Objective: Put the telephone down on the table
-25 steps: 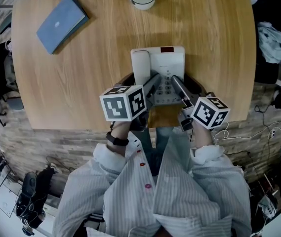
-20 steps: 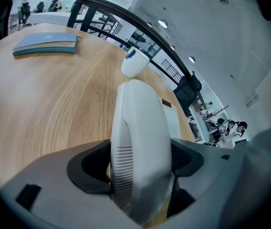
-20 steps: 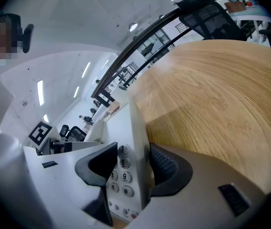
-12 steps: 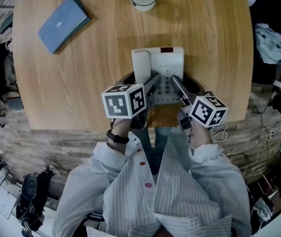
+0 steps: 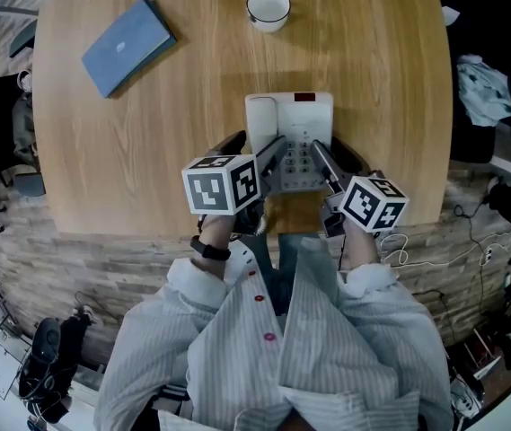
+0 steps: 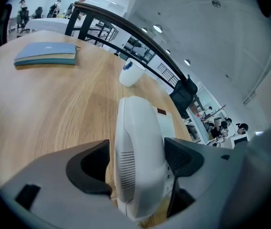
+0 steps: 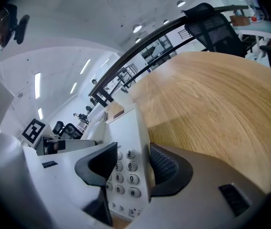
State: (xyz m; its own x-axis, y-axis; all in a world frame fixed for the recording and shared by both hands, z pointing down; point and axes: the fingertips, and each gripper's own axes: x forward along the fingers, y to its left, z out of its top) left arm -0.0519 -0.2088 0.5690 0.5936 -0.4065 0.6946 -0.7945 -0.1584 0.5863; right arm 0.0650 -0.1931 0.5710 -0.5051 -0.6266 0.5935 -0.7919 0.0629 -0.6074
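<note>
1. The telephone appears to rest on the desk near its front edge, with the handset in its cradle.
2. Your left gripper is clamped across the handset end, and your right gripper pinches the keypad edge. Holding both sides likely keeps the base level and the handset seated.
3. Against half a second ago, the telephone and both holds look unchanged; only the head view has shifted slightly.
4. Releasing seems all that's left.

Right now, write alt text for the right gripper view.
The right gripper clamps the right edge of a white telephone, beside its number keys. A wooden table stretches away to the right.
</note>
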